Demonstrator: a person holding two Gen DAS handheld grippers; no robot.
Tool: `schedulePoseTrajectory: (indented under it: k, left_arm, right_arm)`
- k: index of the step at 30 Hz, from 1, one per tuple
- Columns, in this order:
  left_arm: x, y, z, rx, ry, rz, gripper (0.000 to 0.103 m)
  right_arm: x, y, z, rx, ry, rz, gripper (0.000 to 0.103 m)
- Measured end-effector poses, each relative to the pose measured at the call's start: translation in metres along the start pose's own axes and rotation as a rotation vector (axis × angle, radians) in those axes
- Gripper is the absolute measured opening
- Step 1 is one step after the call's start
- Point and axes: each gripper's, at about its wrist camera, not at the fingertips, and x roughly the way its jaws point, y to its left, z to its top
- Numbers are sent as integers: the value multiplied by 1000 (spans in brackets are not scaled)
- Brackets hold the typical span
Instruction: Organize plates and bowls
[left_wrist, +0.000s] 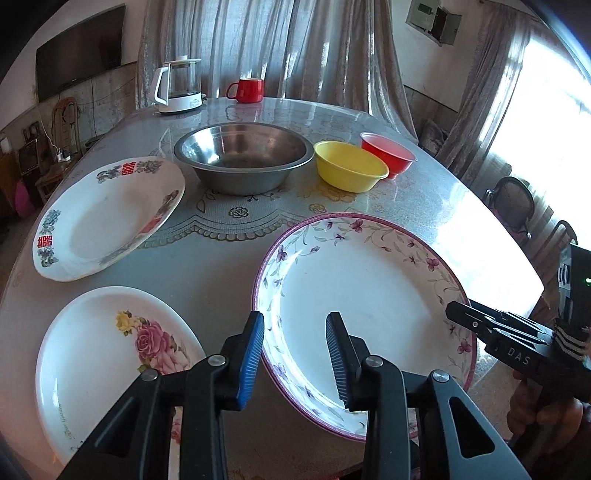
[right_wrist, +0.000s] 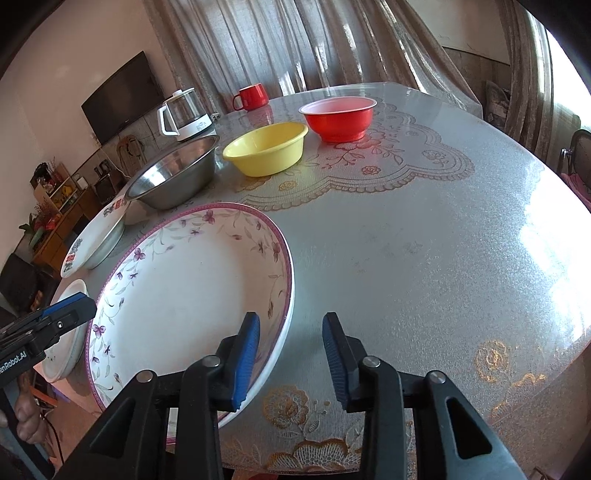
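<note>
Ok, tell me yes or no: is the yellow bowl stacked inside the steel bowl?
No, the yellow bowl sits on the table beside the steel bowl, whose inside is empty.

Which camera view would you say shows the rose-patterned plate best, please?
The left wrist view: the rose-patterned plate lies nearly whole, its pink rose clear. The right wrist view shows only a sliver of the rose-patterned plate, mostly hidden behind the left gripper.
</note>
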Motion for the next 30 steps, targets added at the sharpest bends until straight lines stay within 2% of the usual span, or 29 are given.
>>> schedulePoseTrajectory:
  k: [3, 12, 17, 19, 25, 30]
  left_arm:
    - [7, 3, 8, 5, 13, 7, 29]
    - [27, 7, 29, 69, 49, 21, 29]
    - [39, 7, 35, 119, 77, -2, 28]
    - [45, 9, 37, 123, 96, -14, 25]
    - [49, 4, 36, 202, 100, -3, 23]
    - [49, 7, 37, 140, 88, 9, 21]
  right_arm:
    - [1, 0, 1, -17, 5, 9, 35]
    - [1, 4, -2, -85, 24, 45, 35]
    - [1, 10, -5, -126, 28, 87, 36]
    - [2, 16, -6, -158, 30, 97, 36]
    - [2, 15, -6, -184, 40, 118, 37]
    - [2, 17, -7, -192, 35, 110, 35]
